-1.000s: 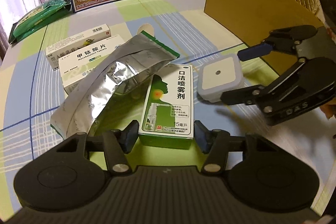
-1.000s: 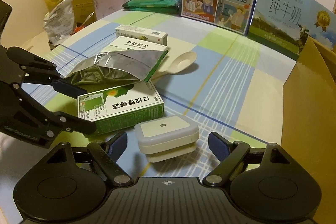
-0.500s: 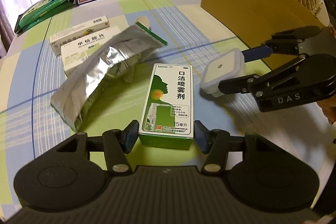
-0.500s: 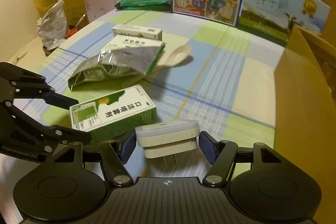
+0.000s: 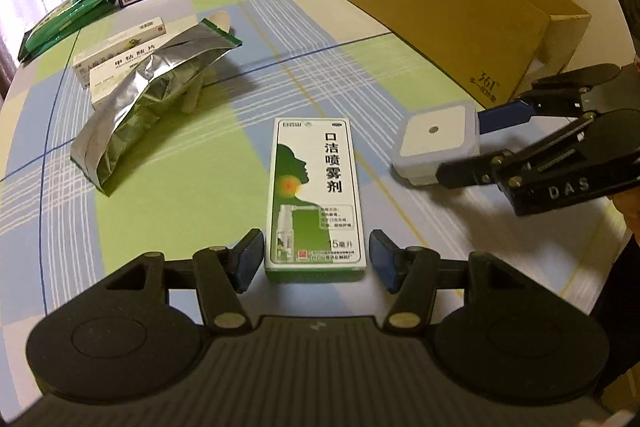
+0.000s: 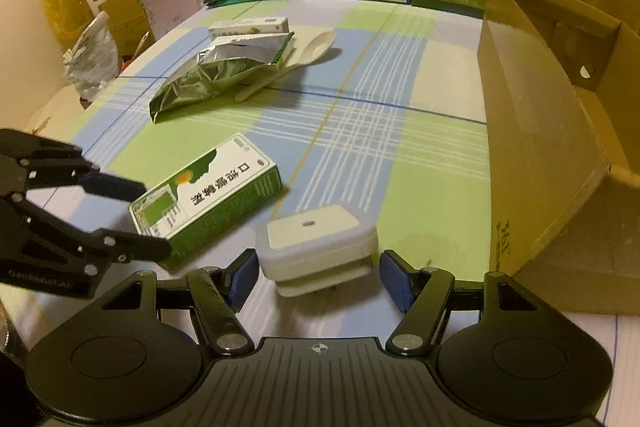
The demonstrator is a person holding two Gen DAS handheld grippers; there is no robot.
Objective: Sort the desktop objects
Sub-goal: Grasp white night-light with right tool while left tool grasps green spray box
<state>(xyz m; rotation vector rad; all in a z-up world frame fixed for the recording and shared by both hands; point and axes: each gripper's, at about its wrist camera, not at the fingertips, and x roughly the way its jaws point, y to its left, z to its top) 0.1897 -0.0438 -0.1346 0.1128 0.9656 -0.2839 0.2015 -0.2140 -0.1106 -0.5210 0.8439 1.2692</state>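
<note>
Both tongs are spread wide, left tongs straddling the green spray box and right tongs around the white plug, probably lining up grabs toward the cardboard box at 2 o'clock.

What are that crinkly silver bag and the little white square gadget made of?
The silver bag looks like metallised foil: mirror-shiny, sharply creased, with a green edge at its opened end. The white square gadget appears to be smooth moulded plastic, matte white on top with a slightly translucent rim; metal prongs may sit underneath, but they are hard to make out.
</note>
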